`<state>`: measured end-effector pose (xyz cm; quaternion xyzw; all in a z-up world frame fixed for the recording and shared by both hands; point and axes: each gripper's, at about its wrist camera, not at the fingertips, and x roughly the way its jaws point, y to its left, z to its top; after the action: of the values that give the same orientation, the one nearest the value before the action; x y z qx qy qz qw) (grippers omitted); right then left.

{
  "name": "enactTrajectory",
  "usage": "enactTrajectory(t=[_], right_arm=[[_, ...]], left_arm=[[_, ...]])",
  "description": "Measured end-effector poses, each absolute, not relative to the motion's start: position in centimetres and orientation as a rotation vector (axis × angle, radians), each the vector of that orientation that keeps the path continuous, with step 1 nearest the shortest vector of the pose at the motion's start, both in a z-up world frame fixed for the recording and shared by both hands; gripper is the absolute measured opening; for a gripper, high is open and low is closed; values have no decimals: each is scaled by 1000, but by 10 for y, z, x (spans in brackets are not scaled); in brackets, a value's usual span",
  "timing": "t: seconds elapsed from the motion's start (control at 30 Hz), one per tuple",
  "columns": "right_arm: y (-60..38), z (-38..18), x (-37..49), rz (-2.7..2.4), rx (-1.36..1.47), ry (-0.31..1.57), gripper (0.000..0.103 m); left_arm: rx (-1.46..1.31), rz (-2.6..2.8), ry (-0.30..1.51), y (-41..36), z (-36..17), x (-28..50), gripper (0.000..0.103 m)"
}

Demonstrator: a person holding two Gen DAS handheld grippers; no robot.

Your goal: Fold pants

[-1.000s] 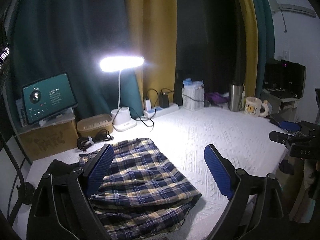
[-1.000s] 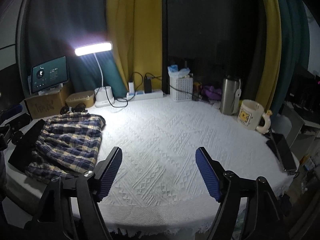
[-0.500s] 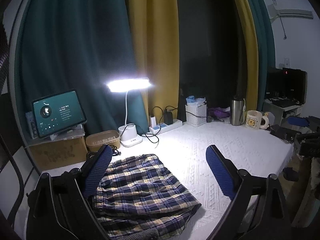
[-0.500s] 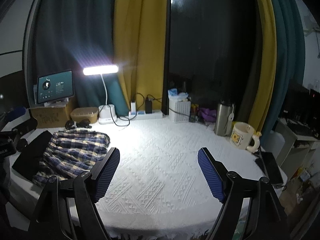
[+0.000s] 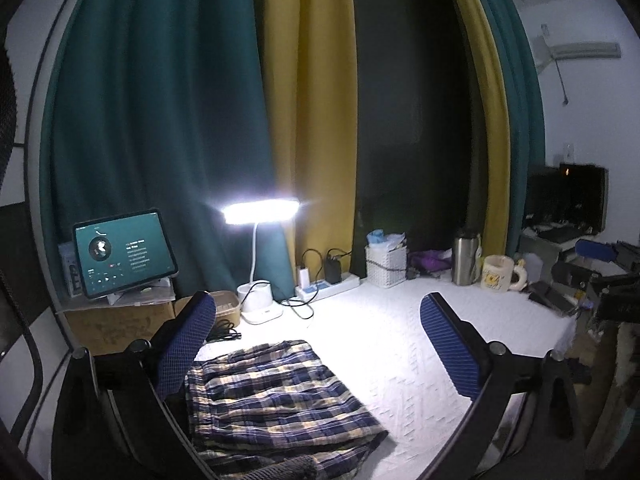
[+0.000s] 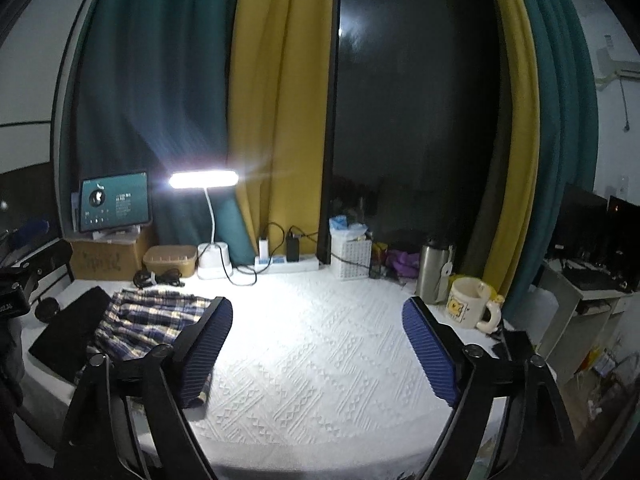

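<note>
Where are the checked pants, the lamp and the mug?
checked pants (image 5: pixel 276 396), left wrist view, middle of the folded cloth
lamp (image 5: pixel 261 211), left wrist view, glowing head
mug (image 6: pixel 466 305), right wrist view, front of the body

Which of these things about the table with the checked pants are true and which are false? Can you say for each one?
1. The plaid pants lie folded on the white tablecloth. True.
2. The left gripper is squeezing the pants. False: its jaws stand wide open, have just been opening, and hold nothing.
3. The desk lamp is switched on. True.
4. The right gripper holds the mug. False: it is open with nothing between its jaws, which have just been opening; the mug stands on the table near the steel tumbler.
5. The tablet has a dark, blank screen. False: its screen is lit and shows a picture and text.
</note>
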<state>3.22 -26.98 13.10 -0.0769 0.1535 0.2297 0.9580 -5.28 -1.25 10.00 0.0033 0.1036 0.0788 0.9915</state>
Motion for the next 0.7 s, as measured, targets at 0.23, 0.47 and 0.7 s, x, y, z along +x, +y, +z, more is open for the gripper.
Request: enactTrajectory(t=[0.23, 0.47, 0.7], right_arm=[[-279, 153, 16, 447, -146, 250, 97], [-282, 171, 0, 448, -141, 202, 99], [-284, 186, -10, 458, -114, 183, 103]], left_arm=[[14, 163, 153, -19, 117, -66, 102], [23, 170, 110, -22, 130, -76, 102], [38, 185, 95, -25, 141, -85, 102]])
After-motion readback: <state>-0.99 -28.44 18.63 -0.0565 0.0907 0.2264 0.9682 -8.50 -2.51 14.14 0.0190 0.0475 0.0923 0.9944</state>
